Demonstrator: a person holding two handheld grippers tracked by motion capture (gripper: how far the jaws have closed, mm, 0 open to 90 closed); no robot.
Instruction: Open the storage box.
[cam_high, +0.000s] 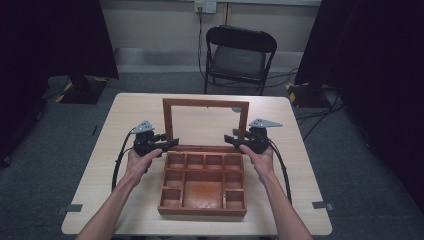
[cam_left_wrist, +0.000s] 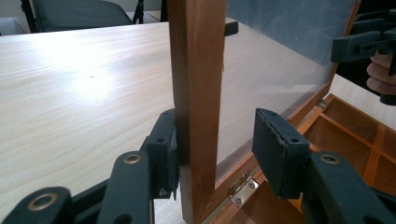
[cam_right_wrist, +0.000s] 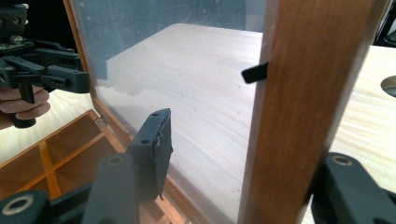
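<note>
Wooden lid (cam_high: 205, 103) stands upright between your grippers, left (cam_high: 169, 144) and right (cam_high: 231, 139), each straddling a side rail, jaws slack.

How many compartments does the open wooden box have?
9: four in the back row, two down the left side, two down the right side, and one large in the middle.

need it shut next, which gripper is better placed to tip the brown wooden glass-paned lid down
Probably left: the left gripper has a pad touching the back of the glass-paned lid; the right gripper has its visible pad clear.
</note>
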